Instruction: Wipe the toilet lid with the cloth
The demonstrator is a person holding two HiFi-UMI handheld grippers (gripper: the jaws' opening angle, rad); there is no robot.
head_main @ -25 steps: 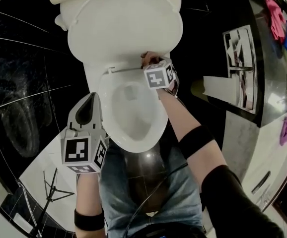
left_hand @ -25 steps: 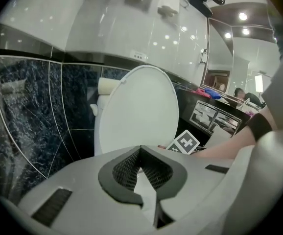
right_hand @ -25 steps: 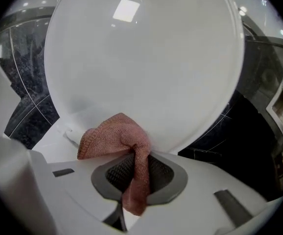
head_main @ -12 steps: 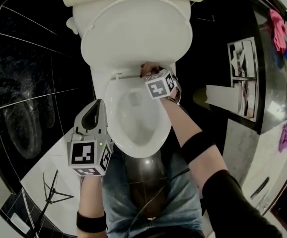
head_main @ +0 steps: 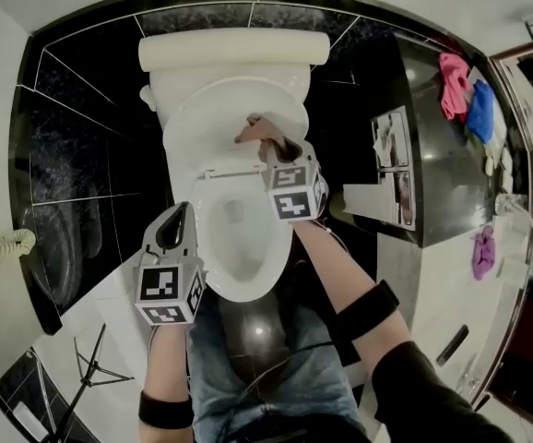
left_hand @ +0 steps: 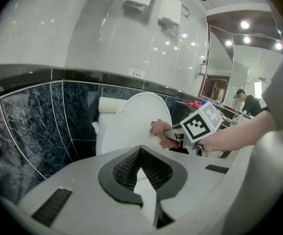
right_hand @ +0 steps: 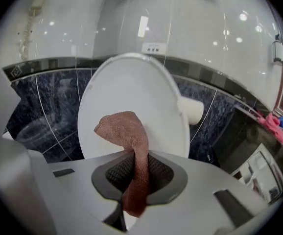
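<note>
Reddish-brown terry cloth [right_hand: 131, 146], clamped partway along its length between the fingers [right_hand: 168, 180] of the right gripper [right_hand: 135, 163], lower end dangling below them, upper end folded forward toward the white oval toilet lid [right_hand: 131, 92]. Lid raised upright against the pale ceramic cistern [head_main: 234, 49]. Cloth lying on the lid's inner face, right of centre in the head view; apparently touching it, though how firmly cannot be told.

Left gripper [left_hand: 140, 153] with fingers together and nothing between them, held low beside the left rim of the open white toilet bowl [head_main: 239, 247], well apart from cloth and lid, taking no part.

Further out, black marbled wall tiles [head_main: 91, 183] around the toilet, and pink and blue rags [head_main: 465, 90] on the dark tabletop at the far right.

Step in hand, by the look of it: wiping the lid's inner face, with most of that surface not yet covered. Next move, as a judgement: press the free fold flat on the lid, then sweep across and down in overlapping passes, keeping the grip tight so the cloth does not slip out, and steering clear of the hinge.
</note>
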